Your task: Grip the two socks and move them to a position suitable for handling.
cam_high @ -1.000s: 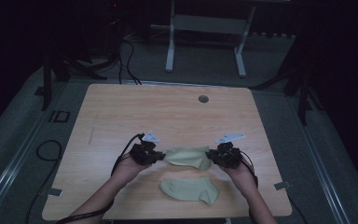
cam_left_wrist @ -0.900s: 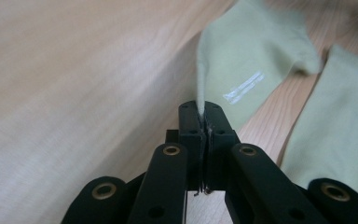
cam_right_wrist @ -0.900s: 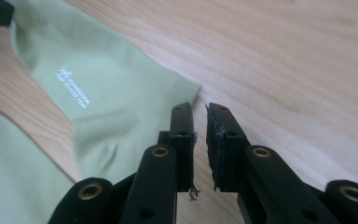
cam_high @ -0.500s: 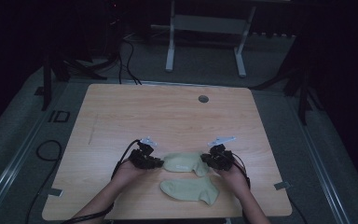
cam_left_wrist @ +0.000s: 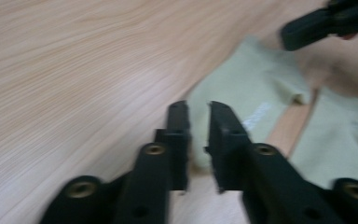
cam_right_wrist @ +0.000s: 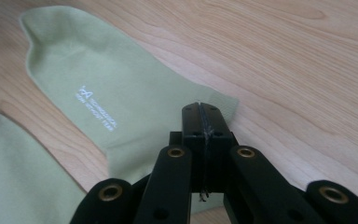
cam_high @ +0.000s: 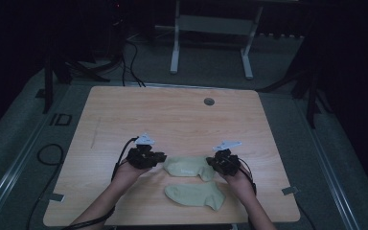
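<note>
While both tools pinch the upper green sock [cam_high: 188, 167], left tool [cam_high: 159, 157] narrow on one end, right tool [cam_high: 214, 162] clamped on the other.

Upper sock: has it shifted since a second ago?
Yes. The upper sock has bunched shorter; its right end drew left, away from the table's right edge, as the right gripper moved inward.

Two pale green socks lie on the one wooden surface [cam_high: 172, 120]: the upper sock [cam_high: 188, 166] just below the frame's centre, the lower sock [cam_high: 194, 194] beneath it near the bottom edge. Two grippers flank the upper sock, the left gripper [cam_high: 159, 158] and the right gripper [cam_high: 214, 163]. One round grommet [cam_high: 209, 101] sits near the surface's far edge.
</note>
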Motion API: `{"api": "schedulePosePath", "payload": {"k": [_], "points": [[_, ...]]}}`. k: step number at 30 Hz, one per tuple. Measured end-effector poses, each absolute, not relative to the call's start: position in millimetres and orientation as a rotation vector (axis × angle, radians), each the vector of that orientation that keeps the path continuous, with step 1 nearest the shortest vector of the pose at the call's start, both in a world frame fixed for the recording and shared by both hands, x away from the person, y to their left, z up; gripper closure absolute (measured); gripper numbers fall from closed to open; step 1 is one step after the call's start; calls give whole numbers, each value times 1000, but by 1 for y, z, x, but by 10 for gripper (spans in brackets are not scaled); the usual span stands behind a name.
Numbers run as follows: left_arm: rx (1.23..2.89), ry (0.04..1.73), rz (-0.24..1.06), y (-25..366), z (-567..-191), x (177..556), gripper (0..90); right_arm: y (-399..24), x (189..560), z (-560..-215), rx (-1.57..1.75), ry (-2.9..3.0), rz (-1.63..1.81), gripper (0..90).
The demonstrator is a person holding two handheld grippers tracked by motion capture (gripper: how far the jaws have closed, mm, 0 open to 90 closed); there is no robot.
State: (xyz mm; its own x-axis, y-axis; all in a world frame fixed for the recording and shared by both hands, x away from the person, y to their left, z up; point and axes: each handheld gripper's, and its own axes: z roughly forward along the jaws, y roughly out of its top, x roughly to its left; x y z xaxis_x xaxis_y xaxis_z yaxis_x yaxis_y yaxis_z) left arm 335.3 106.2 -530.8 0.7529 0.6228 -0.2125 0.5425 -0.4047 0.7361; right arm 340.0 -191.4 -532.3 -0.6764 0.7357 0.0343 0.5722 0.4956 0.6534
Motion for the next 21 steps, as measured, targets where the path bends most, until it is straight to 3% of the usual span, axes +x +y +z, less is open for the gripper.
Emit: {"api": "schedulePosePath", "payload": {"k": [2,11,16,21], "points": [[2150,842,129,95,-534,334,879,-189,340,-534,1110,2503,935,898],[2210,923,143,95,-556,340,867,-196,341,-547,1136,2519,873,887],[2191,931,113,101,-561,336,739,-202,341,-548,1150,2514,879,886],[2184,949,176,104,-561,335,600,-203,345,-548,1149,2508,862,886]]}}
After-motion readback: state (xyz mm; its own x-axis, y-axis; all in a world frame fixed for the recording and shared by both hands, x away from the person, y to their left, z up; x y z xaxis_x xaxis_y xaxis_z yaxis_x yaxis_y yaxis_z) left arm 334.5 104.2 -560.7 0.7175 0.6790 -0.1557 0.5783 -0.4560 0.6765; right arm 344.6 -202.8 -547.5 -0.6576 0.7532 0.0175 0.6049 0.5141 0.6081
